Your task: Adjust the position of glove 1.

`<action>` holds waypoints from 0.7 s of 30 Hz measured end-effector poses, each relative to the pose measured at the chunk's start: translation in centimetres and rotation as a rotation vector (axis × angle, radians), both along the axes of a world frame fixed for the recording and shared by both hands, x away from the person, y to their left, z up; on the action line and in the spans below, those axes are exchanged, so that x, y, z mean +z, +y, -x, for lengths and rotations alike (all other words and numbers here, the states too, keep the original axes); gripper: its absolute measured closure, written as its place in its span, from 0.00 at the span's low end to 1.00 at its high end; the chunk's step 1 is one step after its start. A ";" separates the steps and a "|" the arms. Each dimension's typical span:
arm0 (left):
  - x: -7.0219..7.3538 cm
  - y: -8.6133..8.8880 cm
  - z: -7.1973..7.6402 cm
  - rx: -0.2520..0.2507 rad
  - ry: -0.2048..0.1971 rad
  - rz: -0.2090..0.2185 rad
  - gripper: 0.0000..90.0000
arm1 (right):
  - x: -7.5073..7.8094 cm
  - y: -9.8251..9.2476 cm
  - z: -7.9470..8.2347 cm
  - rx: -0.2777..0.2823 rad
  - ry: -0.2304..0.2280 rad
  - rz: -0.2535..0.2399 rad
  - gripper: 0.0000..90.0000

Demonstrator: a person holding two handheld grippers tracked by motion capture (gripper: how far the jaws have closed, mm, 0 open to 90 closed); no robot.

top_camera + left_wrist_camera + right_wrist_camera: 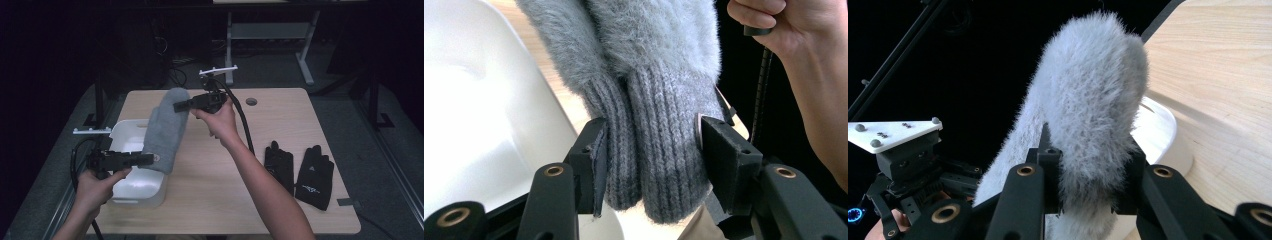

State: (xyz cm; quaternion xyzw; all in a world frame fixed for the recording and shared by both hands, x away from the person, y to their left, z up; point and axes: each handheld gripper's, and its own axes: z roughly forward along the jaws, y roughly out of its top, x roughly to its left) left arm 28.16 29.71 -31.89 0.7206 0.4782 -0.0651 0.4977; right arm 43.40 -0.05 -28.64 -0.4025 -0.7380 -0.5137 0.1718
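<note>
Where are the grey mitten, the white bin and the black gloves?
grey mitten (pixel 166 131): high view, middle of its fuzzy body.
white bin (pixel 120 131): high view, far rim left of the mitten.
black gloves (pixel 314 176): high view, palm of the right-hand glove on the table.

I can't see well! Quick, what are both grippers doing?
Left gripper: closed on the ribbed cuffs of the grey mittens.
Right gripper: closed on their fluffy tips.

Light wooden table (pixel 295 107) (grommet hole (pixel 251 101) near far edge), grey carpet (pixel 385 165), dark room, white desk frame (pixel 270 31) behind
</note>
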 end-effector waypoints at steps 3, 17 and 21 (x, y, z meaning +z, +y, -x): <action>0.0 0.5 0.1 0.009 0.002 0.005 0.53 | 0.1 0.7 -0.1 0.008 -0.003 0.002 0.80; -0.5 2.7 0.8 0.051 0.008 -0.004 0.53 | -0.2 3.5 -0.3 0.041 0.007 0.010 0.80; -0.7 3.2 0.9 0.059 0.013 -0.008 0.53 | -0.4 4.2 -0.5 0.048 0.014 0.012 0.80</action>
